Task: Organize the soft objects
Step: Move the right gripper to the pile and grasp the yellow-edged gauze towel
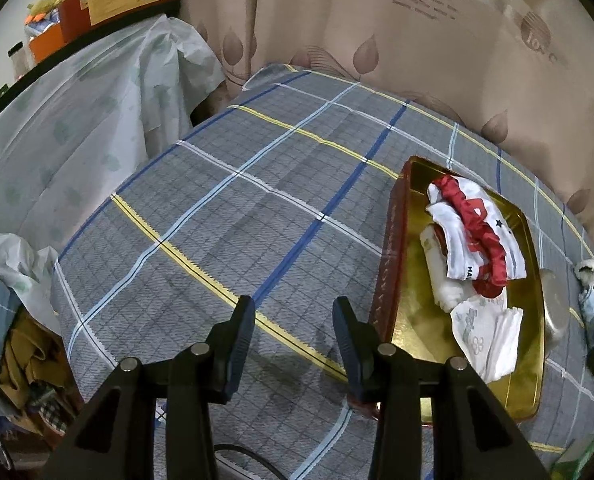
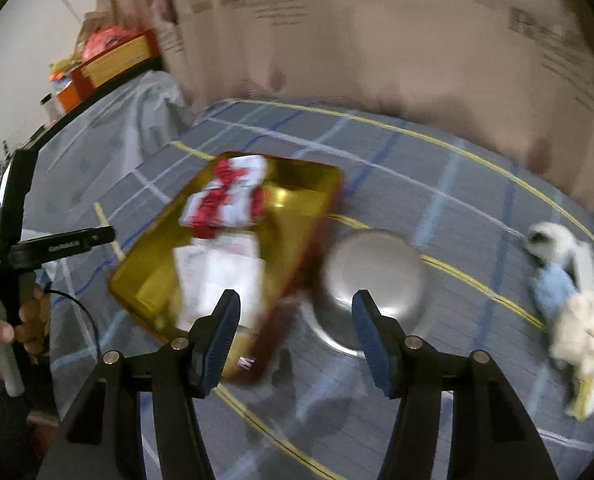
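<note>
Holding both claws over the bed, here's the rundown:

Left claw (image 1: 293, 312): jaws apart, nothing between the pads, just hanging over the plaid sheet (image 1: 225, 216).

Right claw (image 2: 293, 306): jaws spread too, nothing pinched. This view is pretty smeared, so details are rough.

Gold tray (image 1: 531, 360): sits at about 3 o'clock from my left claw, close by; in the right view (image 2: 145, 280) it's at 10 o'clock, its near corner tucked behind my left-side pad.

Red and white cloth (image 1: 477, 224): bunched in the far half of the tray, lying over a rolled white piece.

Folded white cloth (image 1: 485, 336): in the near half of the tray, grey print on it.

Metal bowl (image 2: 373, 272): upside down by the look of it, on the sheet just beside the tray's right edge, at 12 o'clock between my right claw's fingers.

Plush toy (image 2: 565, 292): white and light blue, lying on the sheet at 3 o'clock in the right view, well apart from the tray.

My left hand (image 2: 21, 320): wrapped around the other claw's handle at 9 o'clock.

Curtain (image 1: 417, 40): beige with leaf print, behind the bed at 12 o'clock.
</note>
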Demonstrator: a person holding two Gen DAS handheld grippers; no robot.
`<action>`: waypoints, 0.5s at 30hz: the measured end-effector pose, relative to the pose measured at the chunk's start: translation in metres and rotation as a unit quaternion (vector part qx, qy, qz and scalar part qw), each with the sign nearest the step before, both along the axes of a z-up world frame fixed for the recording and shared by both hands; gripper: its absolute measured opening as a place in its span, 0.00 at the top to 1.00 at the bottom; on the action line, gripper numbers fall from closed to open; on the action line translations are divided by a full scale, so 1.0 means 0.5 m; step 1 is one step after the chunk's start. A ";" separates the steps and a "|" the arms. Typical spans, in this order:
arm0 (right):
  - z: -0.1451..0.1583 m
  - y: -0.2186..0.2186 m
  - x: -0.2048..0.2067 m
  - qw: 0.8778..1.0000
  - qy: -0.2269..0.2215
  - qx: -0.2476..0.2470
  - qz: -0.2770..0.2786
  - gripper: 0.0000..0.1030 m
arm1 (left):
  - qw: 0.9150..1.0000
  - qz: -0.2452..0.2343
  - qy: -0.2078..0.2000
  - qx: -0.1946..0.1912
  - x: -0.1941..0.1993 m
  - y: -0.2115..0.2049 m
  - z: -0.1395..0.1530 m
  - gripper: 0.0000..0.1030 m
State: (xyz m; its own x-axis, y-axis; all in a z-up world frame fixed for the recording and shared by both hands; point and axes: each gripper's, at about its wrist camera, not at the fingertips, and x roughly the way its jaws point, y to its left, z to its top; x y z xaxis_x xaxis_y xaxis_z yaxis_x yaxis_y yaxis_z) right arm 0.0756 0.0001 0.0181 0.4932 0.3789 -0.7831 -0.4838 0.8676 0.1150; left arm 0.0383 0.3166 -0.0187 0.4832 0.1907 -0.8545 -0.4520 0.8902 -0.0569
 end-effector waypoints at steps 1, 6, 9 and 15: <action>0.004 -0.028 0.001 1.000 0.001 -0.004 -0.010 0.46 | 1.000 0.000 0.000 0.001 0.000 -0.001 0.000 0.60; 0.031 -0.183 0.008 0.997 0.000 -0.026 -0.074 0.44 | 1.000 -0.007 0.005 0.014 0.003 -0.012 -0.004 0.60; 0.036 -0.295 0.016 0.992 0.004 -0.045 -0.121 0.37 | 1.000 -0.011 0.006 0.022 0.004 -0.018 -0.005 0.60; -0.009 -0.462 0.028 0.980 0.032 -0.067 -0.185 0.28 | 0.999 -0.023 0.009 0.031 0.009 -0.033 -0.006 0.60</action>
State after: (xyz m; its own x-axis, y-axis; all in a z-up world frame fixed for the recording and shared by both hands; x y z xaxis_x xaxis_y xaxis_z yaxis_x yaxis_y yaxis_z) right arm 0.0896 -0.2310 0.0135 0.5250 0.0751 -0.8478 -0.1290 0.9916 0.0079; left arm 0.0425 0.3001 -0.0220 0.4778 0.2205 -0.8503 -0.4105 0.9118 0.0058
